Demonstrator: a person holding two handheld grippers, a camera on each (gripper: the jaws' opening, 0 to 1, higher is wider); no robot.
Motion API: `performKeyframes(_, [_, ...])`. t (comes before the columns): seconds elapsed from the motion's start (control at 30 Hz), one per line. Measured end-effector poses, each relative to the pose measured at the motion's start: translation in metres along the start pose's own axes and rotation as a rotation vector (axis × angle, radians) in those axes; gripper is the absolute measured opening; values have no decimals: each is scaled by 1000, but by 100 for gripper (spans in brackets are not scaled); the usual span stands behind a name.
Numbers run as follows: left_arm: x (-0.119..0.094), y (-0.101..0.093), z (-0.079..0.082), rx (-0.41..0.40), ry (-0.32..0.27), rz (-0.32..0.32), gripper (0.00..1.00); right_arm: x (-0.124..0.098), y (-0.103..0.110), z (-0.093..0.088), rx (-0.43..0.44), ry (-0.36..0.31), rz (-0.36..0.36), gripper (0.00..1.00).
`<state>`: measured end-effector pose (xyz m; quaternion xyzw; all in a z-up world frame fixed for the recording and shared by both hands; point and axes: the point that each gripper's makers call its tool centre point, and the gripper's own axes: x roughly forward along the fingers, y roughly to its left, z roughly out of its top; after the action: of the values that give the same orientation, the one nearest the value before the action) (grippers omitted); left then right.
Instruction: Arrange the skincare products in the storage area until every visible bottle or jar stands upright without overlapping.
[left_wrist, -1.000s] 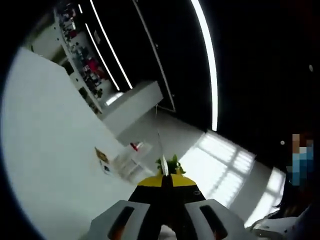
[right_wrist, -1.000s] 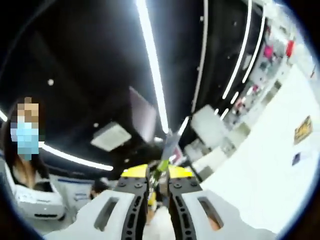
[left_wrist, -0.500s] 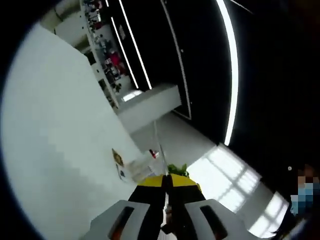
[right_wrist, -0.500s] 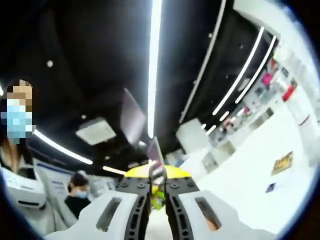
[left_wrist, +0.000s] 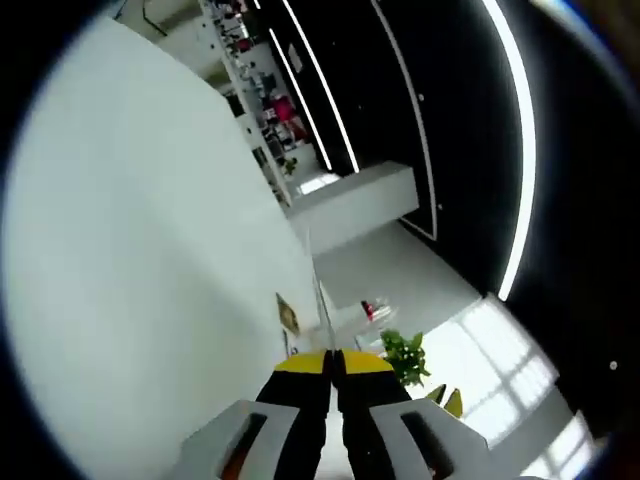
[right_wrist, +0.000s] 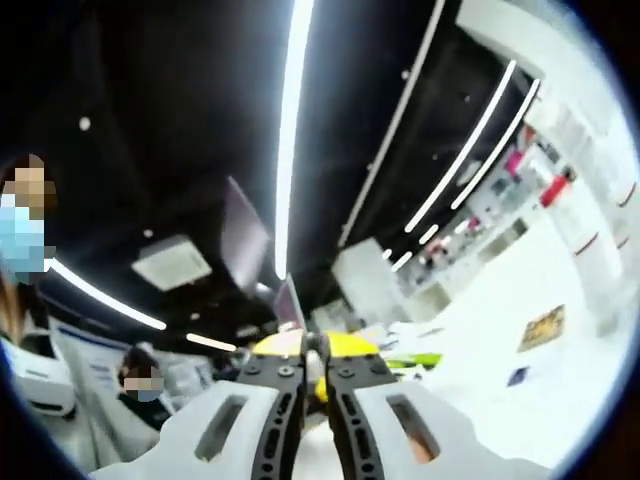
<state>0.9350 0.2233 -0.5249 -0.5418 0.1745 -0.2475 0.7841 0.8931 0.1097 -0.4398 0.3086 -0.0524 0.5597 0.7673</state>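
Both grippers are pointing up at the room, away from any skincare products.

The left gripper (left_wrist: 331, 372) is showing its jaws pressed together with nothing between them, low in the middle of the left gripper view, aiming past a white wall (left_wrist: 130, 260) filling the left half, toward a green plant (left_wrist: 403, 352) at lower right and a bright ceiling light strip (left_wrist: 522, 150) at the right. The right gripper (right_wrist: 318, 362) is likewise holding its jaws closed and empty at bottom centre of the right gripper view, under another light strip (right_wrist: 289, 130); a person (right_wrist: 138, 385) is standing at lower left. No bottle or jar is coming into sight, so I cannot tell where they are (presumably somewhere below). I'm guessing they will be light, rigid and slick, glass ones breakable, best taken around the body's middle.
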Motion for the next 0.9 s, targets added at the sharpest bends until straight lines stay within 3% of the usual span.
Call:
performKeyframes(0.17, [12, 9, -1, -61, 21, 42, 2, 0, -1, -2, -38, 21, -12, 4])
performKeyframes(0.4, [30, 16, 3, -38, 52, 80, 2, 1, -9, -5, -29, 40, -27, 4])
performKeyframes(0.6, [41, 26, -5, -34, 88, 117, 2, 2, -11, -10, -33, 61, -39, 3])
performKeyframes(0.73, [46, 42, 0, -44, 96, 157, 2, 1, -12, -14, -39, 79, -55, 2])
performKeyframes(0.77, [48, 48, 1, -57, 96, 176, 2, -1, -22, -22, -81, 133, -114, 1])
performKeyframes(0.9, [50, 48, 5, -53, 92, 173, 2, -8, -42, -33, -178, 240, -218, 1])
